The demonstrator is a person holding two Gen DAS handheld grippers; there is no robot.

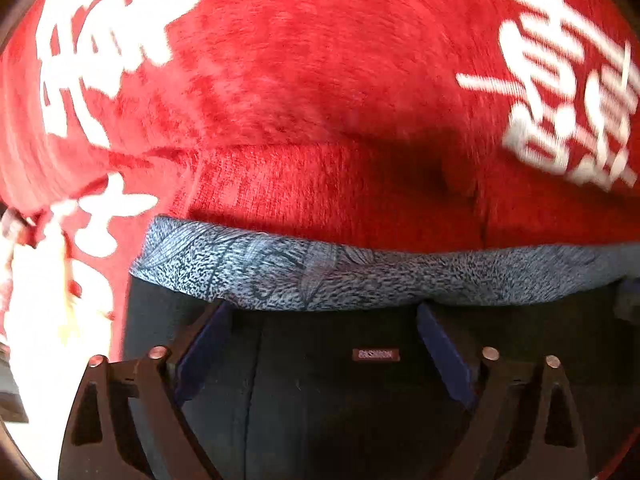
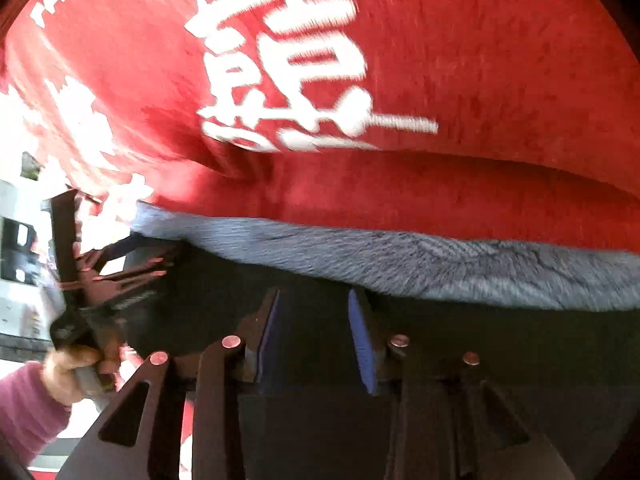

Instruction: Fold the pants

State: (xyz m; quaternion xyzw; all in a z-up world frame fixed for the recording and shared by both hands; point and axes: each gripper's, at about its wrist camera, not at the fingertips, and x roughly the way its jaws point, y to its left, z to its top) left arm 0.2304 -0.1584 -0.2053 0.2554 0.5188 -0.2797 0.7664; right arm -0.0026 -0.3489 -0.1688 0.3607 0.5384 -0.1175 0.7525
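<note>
Red plush cloth (image 1: 312,80) with big white characters covers the surface under both my grippers. On it lie the dark pants (image 1: 320,400), spread flat at the near edge of both views, with a small maroon label (image 1: 376,355) stitched on them. A blue-grey patterned band (image 1: 304,268), probably the waistband turned back, though blur makes that hard to confirm, runs along the far edge of the pants against the red cloth.

My left gripper (image 1: 322,344) hangs just over the pants with its jaws spread wide and released; nothing sits between the blue pads, and the label shows in the gap. My right gripper (image 2: 316,340) points down at the dark fabric too, jaws parted a little, pads not pressing on anything I can see.

From the right wrist view, my left hand (image 2: 76,376) in a pink sleeve (image 2: 28,412) holds the other gripper at the left end of the pants.
</note>
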